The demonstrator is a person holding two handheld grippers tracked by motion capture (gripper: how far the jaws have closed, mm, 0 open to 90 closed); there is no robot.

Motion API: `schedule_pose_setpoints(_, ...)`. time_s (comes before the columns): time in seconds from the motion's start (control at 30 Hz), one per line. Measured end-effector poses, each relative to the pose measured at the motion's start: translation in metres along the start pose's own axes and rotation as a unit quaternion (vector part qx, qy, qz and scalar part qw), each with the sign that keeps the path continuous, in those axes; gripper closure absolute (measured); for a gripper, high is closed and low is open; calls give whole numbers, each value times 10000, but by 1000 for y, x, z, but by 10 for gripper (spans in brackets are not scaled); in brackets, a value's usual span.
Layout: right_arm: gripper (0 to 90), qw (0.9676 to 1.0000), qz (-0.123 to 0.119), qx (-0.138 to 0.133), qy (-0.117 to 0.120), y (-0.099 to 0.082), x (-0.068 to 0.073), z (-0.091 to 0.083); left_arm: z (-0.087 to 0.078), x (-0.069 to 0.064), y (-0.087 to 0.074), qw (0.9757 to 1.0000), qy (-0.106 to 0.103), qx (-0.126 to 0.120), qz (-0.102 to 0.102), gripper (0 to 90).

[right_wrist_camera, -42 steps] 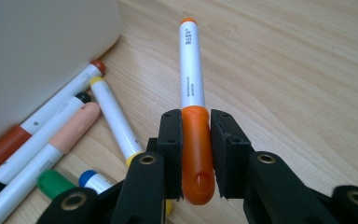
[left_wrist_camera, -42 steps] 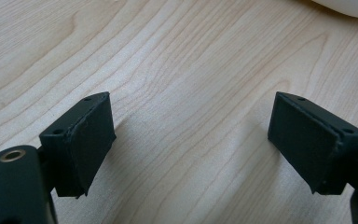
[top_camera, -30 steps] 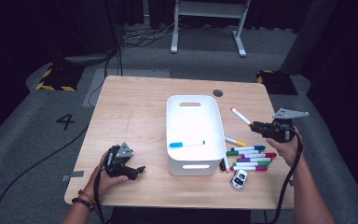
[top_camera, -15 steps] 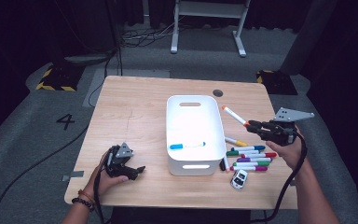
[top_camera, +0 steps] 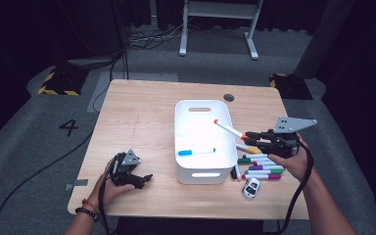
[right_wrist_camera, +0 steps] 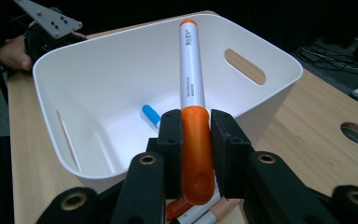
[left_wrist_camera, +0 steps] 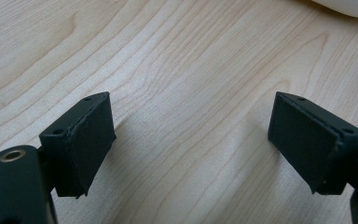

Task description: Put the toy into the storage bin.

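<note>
The right tool (top_camera: 248, 137) is clamped on an orange marker (top_camera: 229, 129) by its cap end, with both pads pressed against the cap. The marker's white barrel slants up and out over the right rim of the white bin (top_camera: 182, 147), its far tip above the bin's inside. In the right tool's view the marker (right_wrist_camera: 192, 84) points straight away from the jaws across the bin (right_wrist_camera: 270, 84), and a blue marker (right_wrist_camera: 150, 115) lies on the bin's floor below it.

The bin stands near the middle of the bench (top_camera: 142, 122). From above, the blue marker (top_camera: 196, 152) lies crosswise in the bin's near half. A loose row of markers (top_camera: 259, 169) lies on the bench just right of the bin, under the right hand, with a small toy car (top_camera: 250, 187) near the front edge.

The left tool (top_camera: 142, 180) rests on the bench by the front left corner, well apart from the bin, its jaws spread wide with only bare wood (left_wrist_camera: 191, 121) between them.
</note>
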State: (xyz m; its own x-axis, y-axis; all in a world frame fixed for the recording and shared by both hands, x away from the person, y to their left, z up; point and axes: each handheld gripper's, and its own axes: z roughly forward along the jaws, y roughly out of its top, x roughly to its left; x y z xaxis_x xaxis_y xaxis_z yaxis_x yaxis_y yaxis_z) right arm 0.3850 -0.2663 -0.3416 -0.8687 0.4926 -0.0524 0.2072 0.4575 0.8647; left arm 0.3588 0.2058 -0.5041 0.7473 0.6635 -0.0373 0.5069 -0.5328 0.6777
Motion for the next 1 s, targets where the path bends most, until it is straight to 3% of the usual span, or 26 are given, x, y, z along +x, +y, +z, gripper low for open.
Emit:
schedule_pose_setpoints(0.27,750,9995,-184,91,230,10,15,9,0,0,0,10000,0,1,0,147)
schedule_pose_setpoints(0.53,750,9973,-406,319,519,19,32,30,0,0,0,10000,10,-2,8,147)
schedule_pose_setpoints(0.83,750,9913,-656,758,848,27,46,61,0,0,0,10000,13,-6,8,147)
schedule_pose_setpoints(1.0,749,9852,-823,1132,988,30,50,76,0,0,0,10000,10,-5,4,147)
